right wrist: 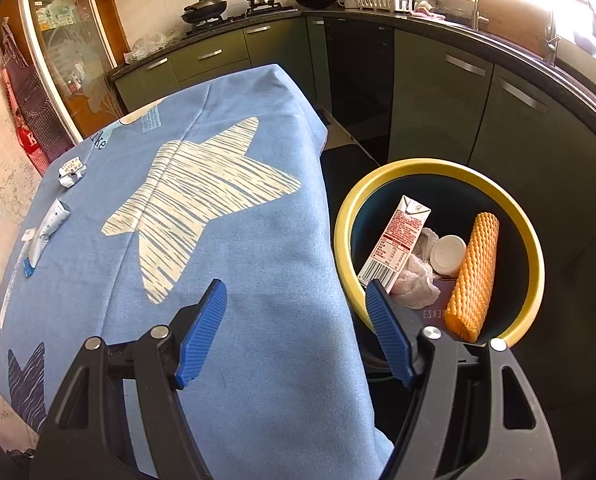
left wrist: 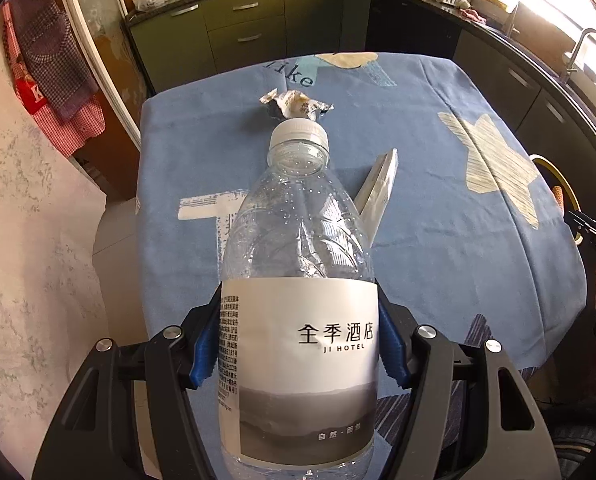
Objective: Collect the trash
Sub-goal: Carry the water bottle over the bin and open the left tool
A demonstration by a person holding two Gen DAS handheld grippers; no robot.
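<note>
One bottle (left wrist: 298,280) clamped in left tongs (left wrist: 298,344), above the bench (left wrist: 438,208), cap pointing away. Bin (right wrist: 438,168) lies off bench's right side, nearer the released right tongs (right wrist: 293,320).

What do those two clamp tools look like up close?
Both look alike: the left gripper and right gripper have black angular frames with cut-out slots, round silver bolt heads, and two ribbed blue plastic finger pads. No cables or sleeves show.

Both wrist views look steeply down, close over shared blue tablecloth (left wrist: 438,240) (kitchen behind).
</note>
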